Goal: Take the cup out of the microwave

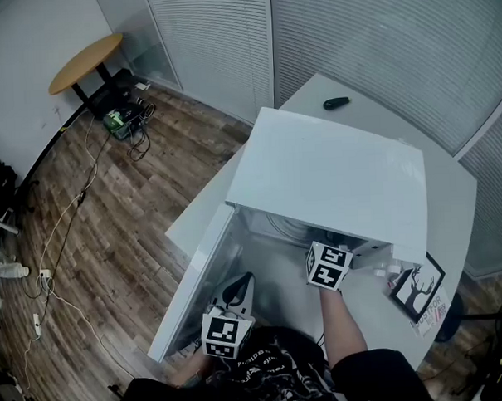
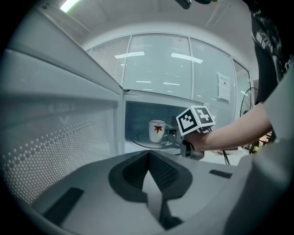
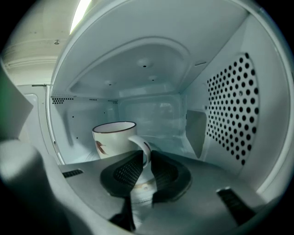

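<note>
A white cup (image 3: 115, 140) with a red leaf print and a dark rim stands on the glass turntable (image 2: 147, 143) inside the open white microwave (image 1: 333, 175). My right gripper (image 3: 146, 158) reaches into the cavity, and its two pads press on the cup's handle from either side. In the left gripper view the cup (image 2: 157, 131) is upright, with the right gripper (image 2: 173, 133) at its handle. My left gripper (image 2: 148, 158) is shut with nothing in it. It hangs low in front of the opening, beside the swung-out door (image 1: 196, 273).
The microwave sits on a white table (image 1: 450, 195), which also carries a black remote (image 1: 336, 103) at the back and a card with a deer print (image 1: 417, 288) at the right. A perforated wall (image 3: 234, 105) lies right of the cup. On the wooden floor at the left are cables and a round table (image 1: 85, 61).
</note>
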`<control>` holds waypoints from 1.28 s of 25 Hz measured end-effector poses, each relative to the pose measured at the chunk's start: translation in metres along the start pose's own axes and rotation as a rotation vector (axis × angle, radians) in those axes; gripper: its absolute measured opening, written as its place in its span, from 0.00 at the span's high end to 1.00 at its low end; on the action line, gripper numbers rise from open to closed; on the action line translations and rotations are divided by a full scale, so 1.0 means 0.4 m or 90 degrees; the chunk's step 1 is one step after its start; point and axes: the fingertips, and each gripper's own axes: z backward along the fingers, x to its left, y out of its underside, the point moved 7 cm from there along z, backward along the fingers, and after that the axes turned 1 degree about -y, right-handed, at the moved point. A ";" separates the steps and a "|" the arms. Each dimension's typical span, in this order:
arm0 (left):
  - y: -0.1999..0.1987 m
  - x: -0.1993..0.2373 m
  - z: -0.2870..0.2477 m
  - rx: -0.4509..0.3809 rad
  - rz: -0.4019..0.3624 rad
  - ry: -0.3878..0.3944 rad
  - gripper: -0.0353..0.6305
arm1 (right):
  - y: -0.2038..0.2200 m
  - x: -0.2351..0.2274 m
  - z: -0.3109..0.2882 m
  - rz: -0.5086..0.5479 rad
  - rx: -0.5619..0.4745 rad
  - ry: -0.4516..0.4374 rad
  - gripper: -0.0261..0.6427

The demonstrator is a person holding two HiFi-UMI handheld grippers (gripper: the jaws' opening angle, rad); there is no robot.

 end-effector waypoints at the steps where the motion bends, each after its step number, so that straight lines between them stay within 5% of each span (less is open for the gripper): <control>1: -0.001 0.000 0.000 -0.001 0.001 -0.001 0.94 | -0.001 -0.001 0.000 -0.008 -0.002 -0.003 0.88; 32: -0.011 0.006 0.012 -0.020 -0.003 -0.014 0.94 | 0.001 -0.027 0.042 -0.117 -0.005 -0.025 0.91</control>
